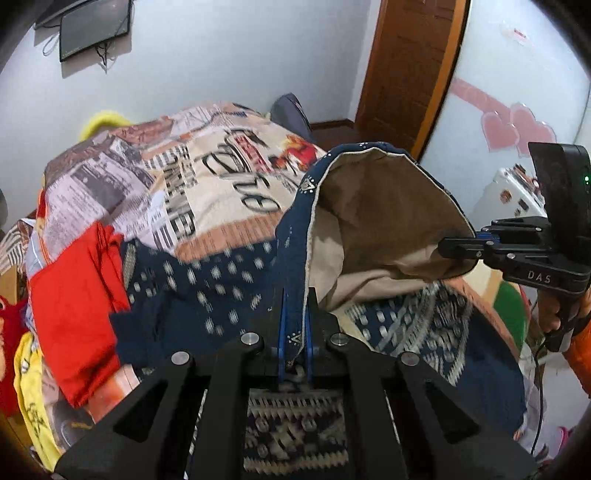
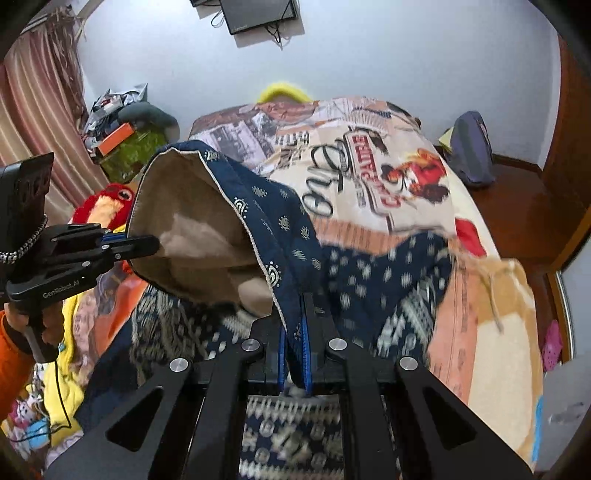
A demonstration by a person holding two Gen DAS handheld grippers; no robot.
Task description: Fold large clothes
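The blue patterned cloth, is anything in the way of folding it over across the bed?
Nothing visible blocks it. Both grippers, left gripper and right gripper, are shut on the edge of the blue patterned cloth, lifted above the bed cover. A red garment lies off to one side, partly under the cloth's far end.

A pale wall (image 2: 388, 55) carries a dark screen (image 2: 258, 14) with dangling cables. A bed (image 2: 498, 350) with a printed cover fills the room, beside a brown wooden door (image 1: 406, 74), striped pinkish curtains (image 2: 40, 92) and a dark wooden floor (image 2: 517, 214).
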